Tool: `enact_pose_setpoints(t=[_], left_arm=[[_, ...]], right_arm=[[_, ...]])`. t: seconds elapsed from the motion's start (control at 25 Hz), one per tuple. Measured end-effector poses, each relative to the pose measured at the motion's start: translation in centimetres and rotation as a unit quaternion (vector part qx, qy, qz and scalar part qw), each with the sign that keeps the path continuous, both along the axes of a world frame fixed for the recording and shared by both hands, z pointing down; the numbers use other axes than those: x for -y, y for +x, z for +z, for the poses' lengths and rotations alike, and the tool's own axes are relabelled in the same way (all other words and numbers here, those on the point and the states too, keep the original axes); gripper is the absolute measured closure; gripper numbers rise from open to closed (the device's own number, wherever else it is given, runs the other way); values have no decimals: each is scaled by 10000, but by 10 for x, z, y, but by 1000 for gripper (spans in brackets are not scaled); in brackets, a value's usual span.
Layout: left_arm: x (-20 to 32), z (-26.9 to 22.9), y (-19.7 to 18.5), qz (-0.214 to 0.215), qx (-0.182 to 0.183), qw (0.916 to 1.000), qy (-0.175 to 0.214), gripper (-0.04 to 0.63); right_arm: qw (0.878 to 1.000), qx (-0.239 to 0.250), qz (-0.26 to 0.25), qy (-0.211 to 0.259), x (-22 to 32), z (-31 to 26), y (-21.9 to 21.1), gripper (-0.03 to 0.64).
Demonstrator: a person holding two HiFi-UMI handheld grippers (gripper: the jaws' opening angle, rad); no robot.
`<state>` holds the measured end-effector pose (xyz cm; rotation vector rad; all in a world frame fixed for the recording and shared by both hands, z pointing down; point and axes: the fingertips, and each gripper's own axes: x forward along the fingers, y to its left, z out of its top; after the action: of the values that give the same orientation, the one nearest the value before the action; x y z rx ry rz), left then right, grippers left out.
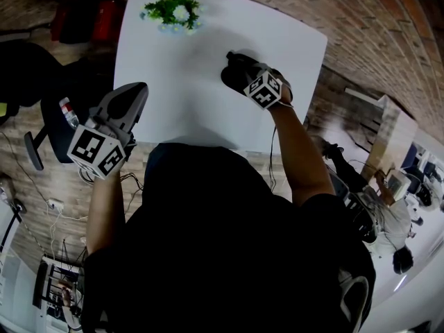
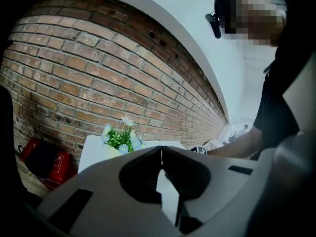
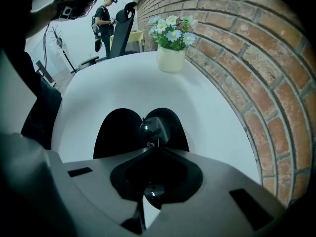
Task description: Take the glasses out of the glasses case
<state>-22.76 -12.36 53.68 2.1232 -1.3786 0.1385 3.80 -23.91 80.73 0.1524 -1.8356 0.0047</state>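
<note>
The black glasses case (image 3: 118, 132) lies open on the white table (image 1: 180, 109), its two halves spread flat. My right gripper (image 3: 154, 146) is just above it, shut on the glasses (image 3: 155, 129). One dark lens shows past the jaw tips and the other shows behind them, inside the jaws' hollow. In the head view the right gripper (image 1: 243, 73) hangs over the case (image 1: 227, 80) at the table's far right part. My left gripper (image 1: 141, 90) is held off the table's left edge, its jaws (image 2: 161, 149) shut with nothing between them.
A pot of white and blue flowers (image 1: 173, 9) stands at the table's far edge by the brick wall (image 3: 247, 58). Red boxes (image 2: 44, 162) lie on the floor to the left. A person (image 3: 104, 21) stands beside a black chair (image 3: 123, 23) in the background.
</note>
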Motion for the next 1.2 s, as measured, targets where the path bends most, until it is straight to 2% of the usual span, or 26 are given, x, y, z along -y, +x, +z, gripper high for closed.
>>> enact_pose_setpoints(t=[1.2], left_arm=[[-10,-35,13,116,205,9992,311,584]], right_arm=[[9980,422,330,341,1,-41,2,591]])
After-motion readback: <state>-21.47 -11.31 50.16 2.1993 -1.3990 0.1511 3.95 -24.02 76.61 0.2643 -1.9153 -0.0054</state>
